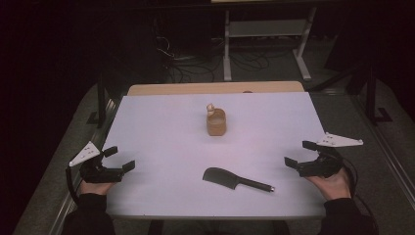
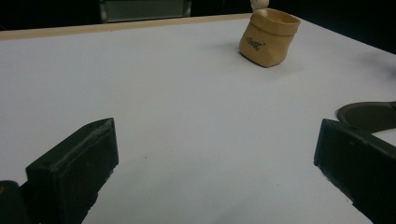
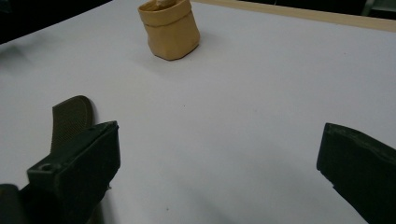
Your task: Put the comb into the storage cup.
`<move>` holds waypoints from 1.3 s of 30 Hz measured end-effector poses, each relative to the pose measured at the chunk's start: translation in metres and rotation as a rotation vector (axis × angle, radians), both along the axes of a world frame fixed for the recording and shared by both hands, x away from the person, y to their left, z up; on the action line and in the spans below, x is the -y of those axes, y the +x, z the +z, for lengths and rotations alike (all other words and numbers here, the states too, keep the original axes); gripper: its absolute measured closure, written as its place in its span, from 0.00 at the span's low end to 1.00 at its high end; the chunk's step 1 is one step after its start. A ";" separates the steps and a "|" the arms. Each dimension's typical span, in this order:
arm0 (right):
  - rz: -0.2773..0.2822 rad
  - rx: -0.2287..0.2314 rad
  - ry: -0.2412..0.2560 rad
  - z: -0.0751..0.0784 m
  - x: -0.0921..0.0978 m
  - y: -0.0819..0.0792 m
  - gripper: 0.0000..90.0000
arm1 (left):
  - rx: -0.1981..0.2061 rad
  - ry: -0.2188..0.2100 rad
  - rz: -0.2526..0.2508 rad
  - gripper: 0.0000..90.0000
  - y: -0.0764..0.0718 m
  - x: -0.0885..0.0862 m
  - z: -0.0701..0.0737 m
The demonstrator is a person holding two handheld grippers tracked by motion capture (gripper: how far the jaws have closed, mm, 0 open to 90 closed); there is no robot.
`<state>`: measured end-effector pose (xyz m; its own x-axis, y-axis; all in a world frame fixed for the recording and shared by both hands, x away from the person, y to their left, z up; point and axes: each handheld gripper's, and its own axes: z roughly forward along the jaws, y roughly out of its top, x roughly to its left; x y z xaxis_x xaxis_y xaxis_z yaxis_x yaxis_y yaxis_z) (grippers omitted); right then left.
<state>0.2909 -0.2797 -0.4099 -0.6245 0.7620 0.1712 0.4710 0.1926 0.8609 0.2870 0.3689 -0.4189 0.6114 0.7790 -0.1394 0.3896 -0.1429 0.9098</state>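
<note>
A small tan pouch [image 1: 216, 122] stands upright near the middle of the white table [image 1: 161, 147], with a pale object poking out of its top. The same pouch [image 2: 269, 36] has dark lettering on its side in the left gripper view and sits far ahead in the right gripper view [image 3: 170, 29]. A dark cleaver-shaped tool [image 1: 236, 179] lies flat near the front edge; its blade [image 2: 369, 115] [image 3: 70, 122] shows beside a jaw in each gripper view. My left gripper [image 1: 120, 159] rests open at the table's left edge. My right gripper [image 1: 300, 154] rests open at the right edge.
A wooden strip [image 1: 215, 88] runs along the table's far edge. Beyond it on the dark floor stand a white metal frame [image 1: 266, 44] and tangled cables [image 1: 181, 63]. Dark stands flank the table at left and right.
</note>
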 end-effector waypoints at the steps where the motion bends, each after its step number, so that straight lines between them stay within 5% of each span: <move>1: 0.002 0.000 0.001 0.000 0.000 0.000 0.00 | 0.001 -0.003 0.001 0.00 0.000 0.000 0.000; 26: 0.016 0.008 -0.014 0.007 -0.004 -0.004 0.00 | 0.010 -0.023 0.007 0.00 -0.002 -0.001 0.000; 39: 0.073 -0.005 -0.074 0.017 -0.020 0.000 0.00 | 0.016 -0.033 0.015 0.00 -0.004 -0.002 0.000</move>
